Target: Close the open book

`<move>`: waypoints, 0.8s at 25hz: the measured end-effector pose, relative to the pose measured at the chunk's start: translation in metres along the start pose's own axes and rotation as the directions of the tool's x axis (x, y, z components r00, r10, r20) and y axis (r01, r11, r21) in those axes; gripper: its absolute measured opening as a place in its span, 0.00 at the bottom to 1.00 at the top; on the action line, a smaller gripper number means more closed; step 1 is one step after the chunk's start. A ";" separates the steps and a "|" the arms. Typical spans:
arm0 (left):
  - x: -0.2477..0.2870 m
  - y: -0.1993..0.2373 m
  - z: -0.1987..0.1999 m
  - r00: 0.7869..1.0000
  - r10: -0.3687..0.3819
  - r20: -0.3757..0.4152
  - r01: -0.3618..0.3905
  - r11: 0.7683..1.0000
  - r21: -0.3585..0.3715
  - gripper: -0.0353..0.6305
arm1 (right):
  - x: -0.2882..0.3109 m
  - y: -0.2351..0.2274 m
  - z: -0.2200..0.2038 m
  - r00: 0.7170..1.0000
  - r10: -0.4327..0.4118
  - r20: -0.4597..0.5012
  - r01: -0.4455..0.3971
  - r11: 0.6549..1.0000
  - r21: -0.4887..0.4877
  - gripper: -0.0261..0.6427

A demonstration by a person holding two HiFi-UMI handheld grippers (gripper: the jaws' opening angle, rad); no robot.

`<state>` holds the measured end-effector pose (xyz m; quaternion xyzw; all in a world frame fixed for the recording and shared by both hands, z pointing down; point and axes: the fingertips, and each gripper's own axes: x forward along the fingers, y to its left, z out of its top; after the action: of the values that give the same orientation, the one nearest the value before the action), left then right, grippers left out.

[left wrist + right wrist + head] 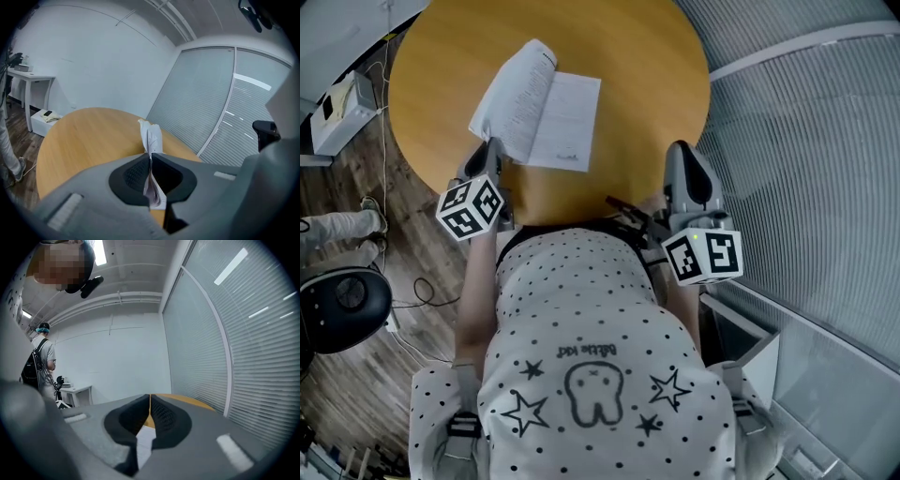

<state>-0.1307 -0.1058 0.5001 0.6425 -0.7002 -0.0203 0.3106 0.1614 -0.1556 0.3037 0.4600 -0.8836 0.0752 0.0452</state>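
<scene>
An open book (546, 108) lies on the round wooden table (647, 75), its right page flat and its left stack of pages lifted and tilted up. My left gripper (492, 148) is at the book's near left corner. In the left gripper view the jaws (150, 161) are shut on that lifted stack of pages (151, 136), which stands on edge between the pads. My right gripper (680, 150) hovers over the table's near right edge, apart from the book. Its jaws (150, 401) are shut with nothing between them; a white page (145, 439) shows below them.
A glass wall with blinds (806, 141) runs close along the table's right side. On the floor to the left are a white box (342, 112), cables and a black chair (342, 305). A person (42, 357) stands by a white desk (28, 77) across the room.
</scene>
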 end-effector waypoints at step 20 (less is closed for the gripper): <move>0.011 -0.045 -0.006 0.994 -0.105 -0.040 0.110 0.983 0.145 0.09 | -0.012 -0.006 -0.003 0.999 -0.042 0.001 0.042 0.999 0.015 0.06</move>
<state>-0.0882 -0.1211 0.4900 0.7007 -0.6591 0.0252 0.2720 0.1730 -0.1491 0.3051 0.4789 -0.8731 0.0805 0.0428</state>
